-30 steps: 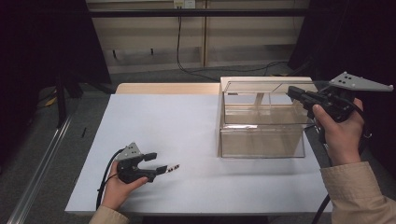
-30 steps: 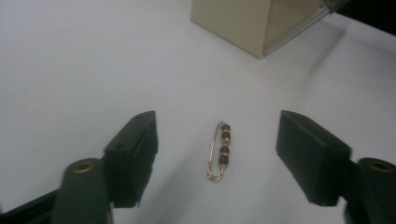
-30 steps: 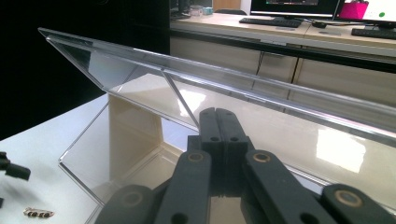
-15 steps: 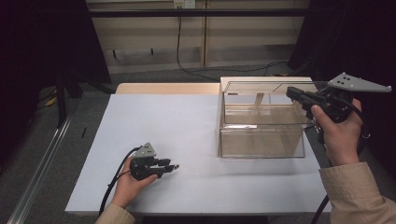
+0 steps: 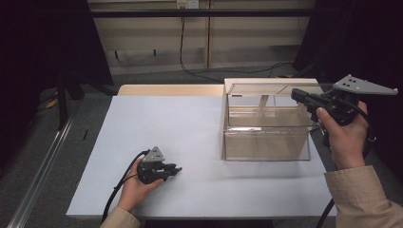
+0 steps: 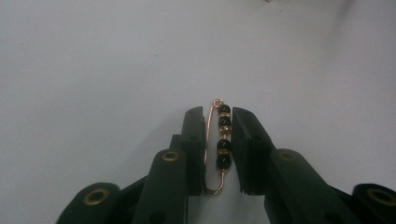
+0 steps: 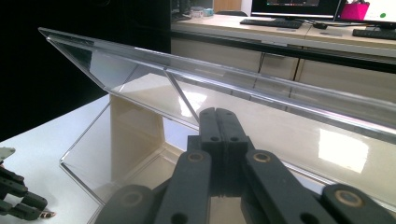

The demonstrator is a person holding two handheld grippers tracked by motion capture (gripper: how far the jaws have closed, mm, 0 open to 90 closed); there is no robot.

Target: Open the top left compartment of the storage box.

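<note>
Beaded pin between my left jaws

Left gripper [image 6: 215,140] has just been closing and now pinches the beaded pin [image 6: 223,140] on the table [image 5: 190,118] near its front-left corner. Right gripper [image 7: 216,122] is fully closed, empty, at the clear box [image 5: 266,137] by the right edge.

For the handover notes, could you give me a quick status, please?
Left gripper closing around beaded pin on table. Right gripper shut, at clear box. Nothing obstructing.
</note>
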